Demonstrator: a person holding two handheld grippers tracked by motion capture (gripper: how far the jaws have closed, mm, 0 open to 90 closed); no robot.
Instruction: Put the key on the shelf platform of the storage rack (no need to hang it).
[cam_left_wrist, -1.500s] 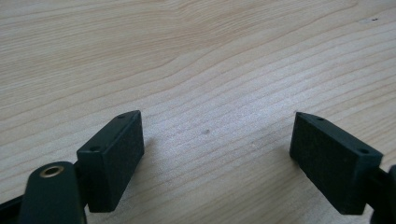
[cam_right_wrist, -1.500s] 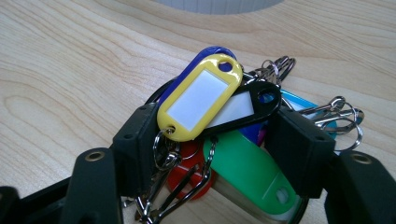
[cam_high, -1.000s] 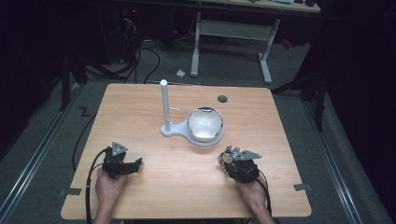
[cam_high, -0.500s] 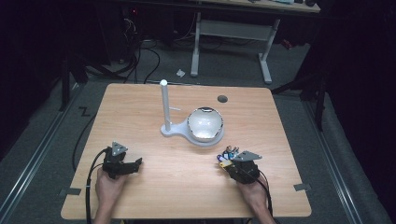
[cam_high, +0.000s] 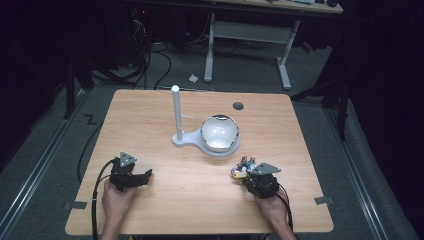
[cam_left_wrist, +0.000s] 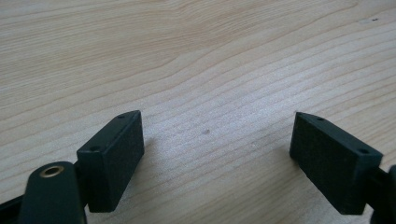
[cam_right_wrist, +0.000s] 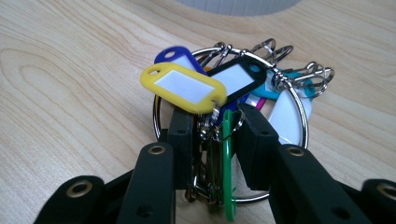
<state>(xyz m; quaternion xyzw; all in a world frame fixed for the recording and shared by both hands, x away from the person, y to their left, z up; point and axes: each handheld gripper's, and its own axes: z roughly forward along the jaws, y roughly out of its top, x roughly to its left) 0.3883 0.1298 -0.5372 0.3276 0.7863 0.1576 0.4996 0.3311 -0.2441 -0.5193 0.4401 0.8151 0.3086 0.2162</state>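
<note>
Between right tool pads: key-tag ring; bowl nearby

Wooden table: white stand, bowl, key-tag ring resting on it.

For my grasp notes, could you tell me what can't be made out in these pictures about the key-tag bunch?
- Right gripper view: the green tag's lower end and the big ring's near arc, hidden by the jaws.
- Same view: pad contact, masked by small rings.
- High view: the tags, too small to count.
- Left gripper view: bare table.
</note>
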